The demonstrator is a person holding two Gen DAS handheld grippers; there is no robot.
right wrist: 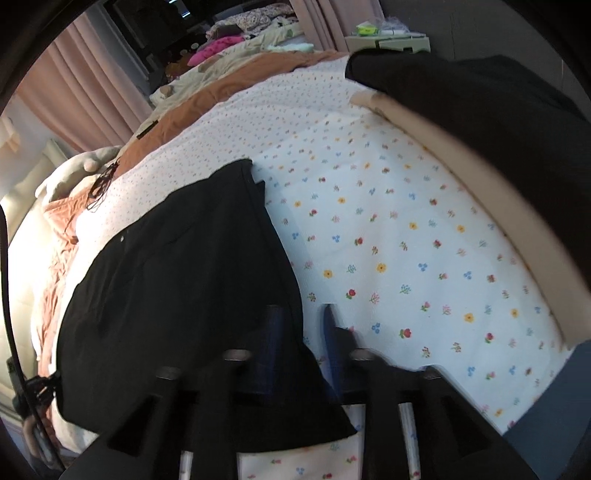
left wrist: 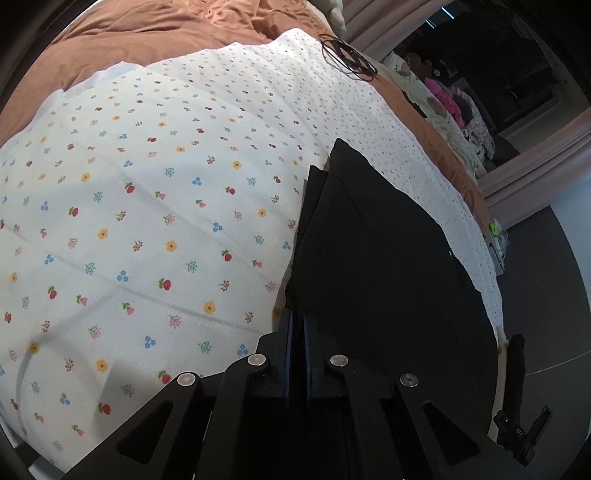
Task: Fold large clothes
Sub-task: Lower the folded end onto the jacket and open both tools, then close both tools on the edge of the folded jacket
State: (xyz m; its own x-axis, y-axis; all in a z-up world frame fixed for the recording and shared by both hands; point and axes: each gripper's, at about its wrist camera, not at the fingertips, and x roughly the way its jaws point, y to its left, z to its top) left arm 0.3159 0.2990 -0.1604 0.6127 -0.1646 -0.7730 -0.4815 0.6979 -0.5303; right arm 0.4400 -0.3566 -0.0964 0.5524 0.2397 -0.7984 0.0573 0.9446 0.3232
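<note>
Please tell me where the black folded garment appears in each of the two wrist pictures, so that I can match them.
Left wrist view: the black folded garment fills the lower right, running up from the left gripper.
Right wrist view: it fills the lower left.
Shared landmark: the white flower-printed bed cover beneath it.

Bedroom around the bed — bedding, curtains, clutter

A flowered white sheet (left wrist: 147, 221) lies over a rust-brown blanket (left wrist: 147, 33). A tangle of dark cord (left wrist: 347, 55) rests near the sheet's far edge. Pink curtains (right wrist: 81, 88) hang beyond — beside a heap of mixed laundry (right wrist: 236, 33).
</note>
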